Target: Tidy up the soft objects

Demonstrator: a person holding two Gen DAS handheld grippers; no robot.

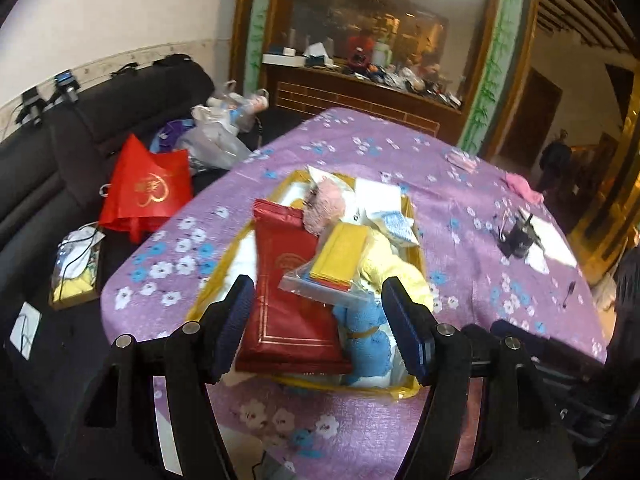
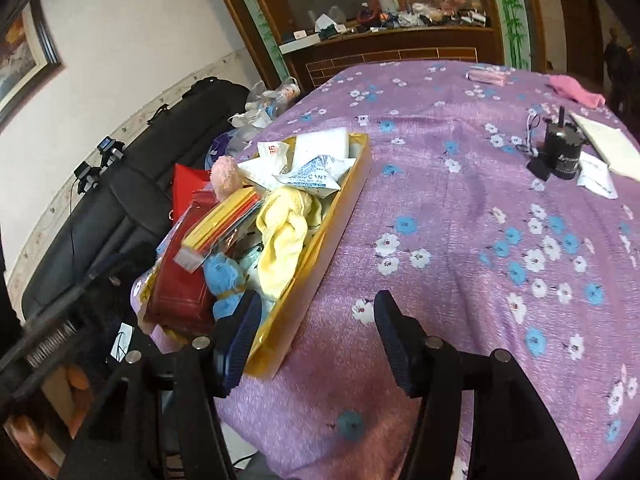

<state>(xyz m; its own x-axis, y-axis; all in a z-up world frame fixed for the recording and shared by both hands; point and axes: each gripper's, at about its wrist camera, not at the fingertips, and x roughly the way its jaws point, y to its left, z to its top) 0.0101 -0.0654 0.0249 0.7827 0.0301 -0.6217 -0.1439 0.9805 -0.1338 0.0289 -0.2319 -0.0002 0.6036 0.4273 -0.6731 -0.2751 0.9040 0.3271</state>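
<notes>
Both tongs spread and empty: left gripper [image 1: 316,320] over the heaped shallow gold cardboard tray [image 1: 412,390], right gripper [image 2: 316,336] beside it; best press the shiny red foil packet [image 1: 288,300] flat.

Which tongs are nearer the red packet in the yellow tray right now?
Left. The left tongs are open with the red packet between their fingers; the right tongs are open beside the yellow tray, over the tablecloth.

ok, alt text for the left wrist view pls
The open left gripper hovers over a yellow tray heaped with soft items: a red packet, a clear bag of yellow sheets, a blue plush, a yellow cloth and a pink plush. The tray sits on a purple floral tablecloth; a dark sofa stands to the left.
</notes>
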